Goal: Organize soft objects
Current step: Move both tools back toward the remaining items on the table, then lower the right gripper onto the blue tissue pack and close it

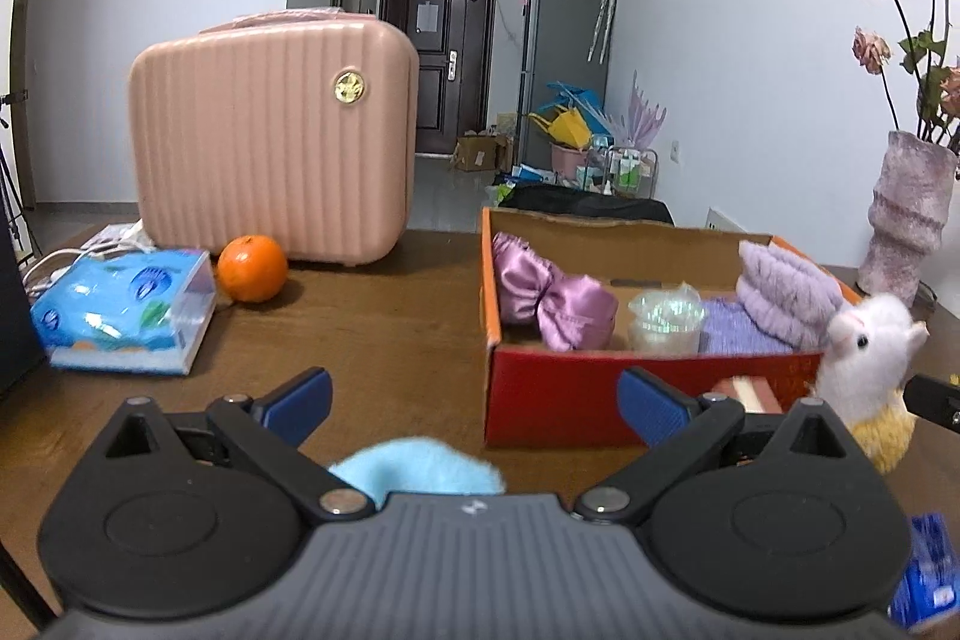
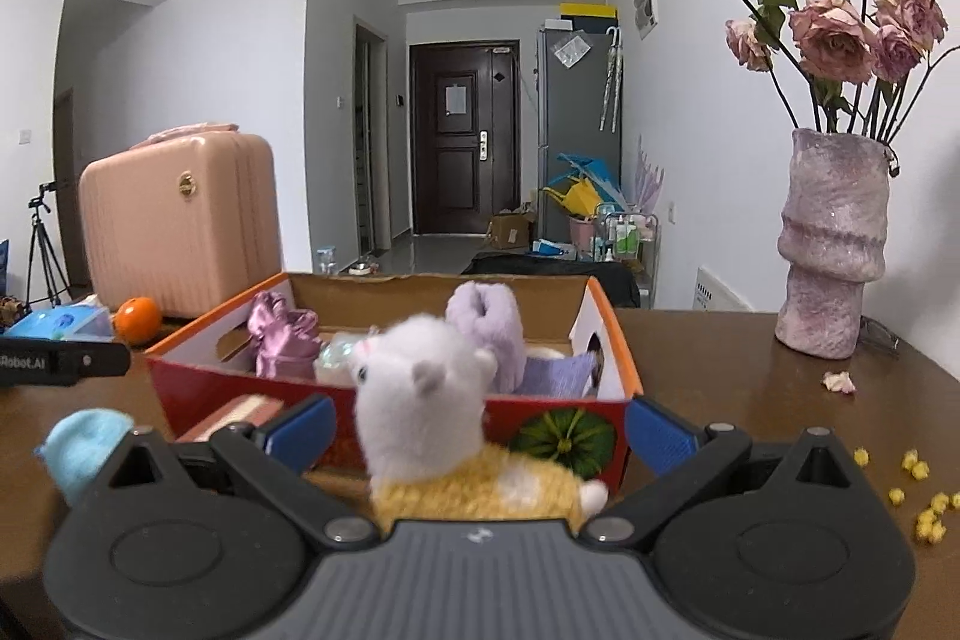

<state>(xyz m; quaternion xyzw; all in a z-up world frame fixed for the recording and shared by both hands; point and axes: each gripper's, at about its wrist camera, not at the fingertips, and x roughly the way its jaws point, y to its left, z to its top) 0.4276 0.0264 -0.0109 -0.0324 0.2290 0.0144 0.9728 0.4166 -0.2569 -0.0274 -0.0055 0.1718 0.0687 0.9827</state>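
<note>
Brown wooden table (image 1: pixel 384 334) fills the foreground, with a hallway and dark door far behind. Right of centre sits a red cardboard box (image 1: pixel 558 394) holding a satin purple scrunchie (image 1: pixel 552 295), a clear cup (image 1: pixel 666 319) and a lilac plush headband (image 1: pixel 786 292). The left gripper (image 1: pixel 474 403) has its fingers spread apart over a light blue soft item (image 1: pixel 420 466) near its base. The right gripper (image 2: pixel 480 430) is likewise spread wide, a white-and-yellow plush animal (image 2: pixel 432 388) lying between its fingers, just near the box's front wall. A pink suitcase (image 1: pixel 270 130), an orange (image 1: pixel 252 268) and a tissue pack (image 1: pixel 120 310) stand far left; a vase (image 2: pixel 834 244) of dried roses stands far right.
</note>
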